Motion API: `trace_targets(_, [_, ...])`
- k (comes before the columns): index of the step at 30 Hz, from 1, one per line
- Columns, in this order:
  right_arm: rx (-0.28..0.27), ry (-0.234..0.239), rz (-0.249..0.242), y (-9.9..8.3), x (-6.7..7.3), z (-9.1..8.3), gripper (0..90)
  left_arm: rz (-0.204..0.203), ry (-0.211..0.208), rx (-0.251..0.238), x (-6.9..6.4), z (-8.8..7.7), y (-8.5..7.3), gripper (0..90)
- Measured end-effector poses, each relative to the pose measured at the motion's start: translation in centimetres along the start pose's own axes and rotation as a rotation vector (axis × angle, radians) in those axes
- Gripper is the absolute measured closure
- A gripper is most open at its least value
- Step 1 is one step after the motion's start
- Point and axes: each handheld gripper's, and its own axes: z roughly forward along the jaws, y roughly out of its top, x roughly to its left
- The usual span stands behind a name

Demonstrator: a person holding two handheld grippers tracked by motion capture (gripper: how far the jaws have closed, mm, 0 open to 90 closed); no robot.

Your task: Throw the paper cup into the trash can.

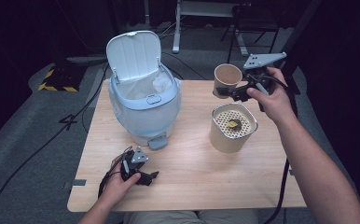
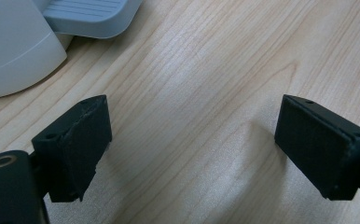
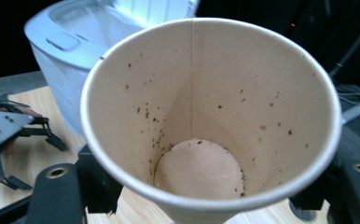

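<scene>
High view, cup: the right gripper [image 1: 234,93] clamps a paper cup [image 1: 227,79] at the far right of the table [image 1: 192,172], lifted off the wood and tipped so its mouth faces the camera.
High view, strainer: a tan canister with a perforated top [image 1: 233,127] stands just near of the cup, a small yellow-green scrap on its mesh.
High view, bin: a pale blue pedal bin [image 1: 143,105] sits at far left, lid up, liner inside.
High view, left: the left gripper [image 1: 143,176] rests low at the near left edge.
Left gripper view: its 2 jaws stand wide apart over bare wood, nothing between them; the bin's pedal [image 2: 87,16] lies just beyond.
Right gripper view: the cup's inside is empty except for dark specks; the 2 jaws press its wall from both sides.
Risk: the thin wall may buckle under the squeeze, or the tilted cup may slip out and miss the bin's opening.
</scene>
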Motion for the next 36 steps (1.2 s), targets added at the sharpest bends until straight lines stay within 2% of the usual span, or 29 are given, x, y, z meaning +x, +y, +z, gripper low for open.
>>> trace_targets(1, [-0.007, 0.021, -0.008, 0.8, 0.2, 0.6, 27.9, 0.001, -0.001, -0.001, 0.0, 0.0, 0.0, 11.5])
trace_targets(8, [-0.026, 0.069, -0.019, 3.1, 0.6, 2.5, 27.9, 0.001, 0.000, 0.000, 0.0, 0.0, 0.0, 11.5])
trace_targets(11, [-0.034, 0.100, -0.026, 4.6, 1.1, 3.9, 27.9, -0.008, 0.009, -0.001, -0.1, 0.0, -0.1, 11.5])
trace_targets(16, [-0.043, 0.133, -0.028, 5.8, 1.6, 5.4, 27.9, -0.019, 0.023, -0.003, -0.2, -0.1, -0.2, 11.6])
trace_targets(21, [-0.051, 0.148, -0.027, 7.5, 2.5, 7.9, 27.7, -0.018, 0.023, 0.000, -0.2, -0.2, -0.2, 11.5])
trace_targets(22, [-0.051, 0.148, -0.027, 7.5, 2.5, 7.9, 27.7, -0.017, 0.022, 0.003, -0.2, -0.2, -0.2, 11.5])
trace_targets(23, [-0.056, 0.149, -0.017, 7.9, 2.9, 8.7, 27.6, -0.018, 0.023, 0.001, -0.2, -0.2, -0.2, 11.5])
trace_targets(27, [-0.065, 0.154, -0.013, 8.5, 3.7, 10.1, 27.5, -0.017, 0.019, 0.004, -0.2, -0.2, -0.2, 11.4])
trace_targets(36, [-0.090, 0.160, 0.046, 9.4, 4.5, 12.7, 27.3, -0.014, 0.019, -0.001, -0.1, -0.1, -0.1, 11.0])
